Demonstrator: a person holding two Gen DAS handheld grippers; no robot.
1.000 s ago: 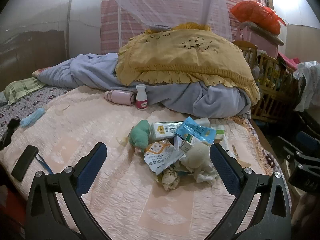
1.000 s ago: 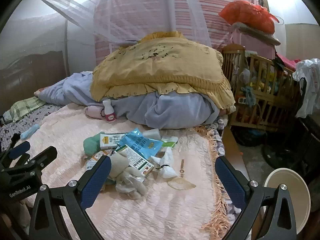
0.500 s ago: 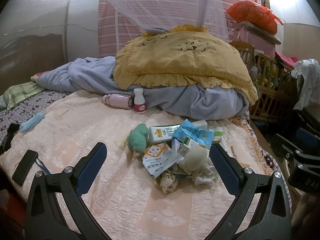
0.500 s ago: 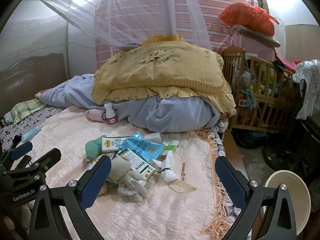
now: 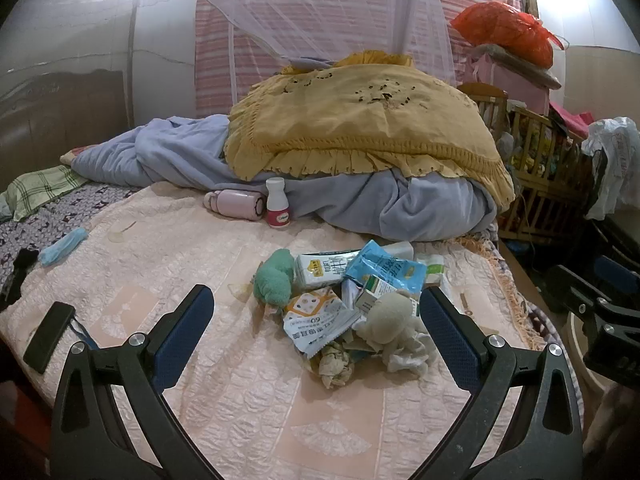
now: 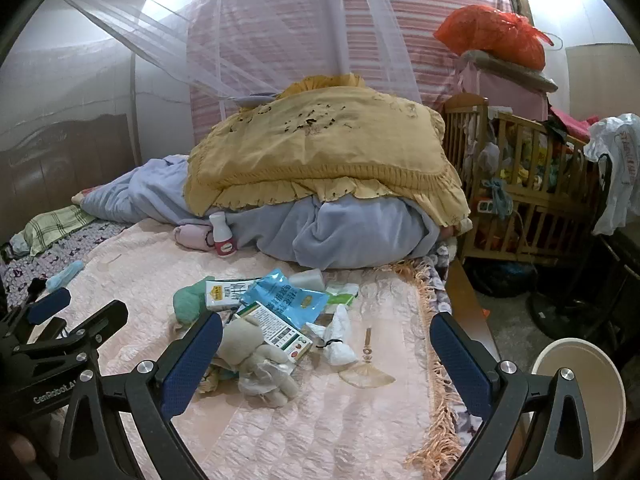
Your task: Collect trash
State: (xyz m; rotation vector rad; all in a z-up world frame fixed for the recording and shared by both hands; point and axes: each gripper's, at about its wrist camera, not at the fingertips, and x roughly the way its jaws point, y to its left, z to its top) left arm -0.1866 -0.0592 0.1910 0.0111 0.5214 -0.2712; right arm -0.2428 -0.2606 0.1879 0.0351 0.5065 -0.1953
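A pile of trash lies on the pink bedspread (image 5: 224, 392): a blue wrapper (image 5: 386, 270), a white carton (image 5: 324, 270), a torn white packet (image 5: 320, 320), a crumpled tissue (image 5: 334, 366) and a small green-and-white box (image 5: 374, 296). A green soft toy (image 5: 276, 278) and a beige plush toy (image 5: 394, 324) sit among it. My left gripper (image 5: 316, 342) is open and empty, hovering just short of the pile. My right gripper (image 6: 326, 360) is open and empty above the pile's right side, where the blue wrapper (image 6: 286, 296), a knotted white bag (image 6: 338, 340) and the beige plush (image 6: 252, 356) show.
A yellow pillow on a blue blanket (image 5: 360, 144) fills the back of the bed. A pink bottle (image 5: 236, 204) and a white bottle (image 5: 278, 202) stand before it. A black phone (image 5: 48, 336) lies left. A wooden crib (image 6: 520, 184) and a white bin (image 6: 588, 396) stand right of the bed.
Both grippers have drawn back and tilted slightly, so the trash pile sits a little lower and farther in each view. Both stay open and empty.
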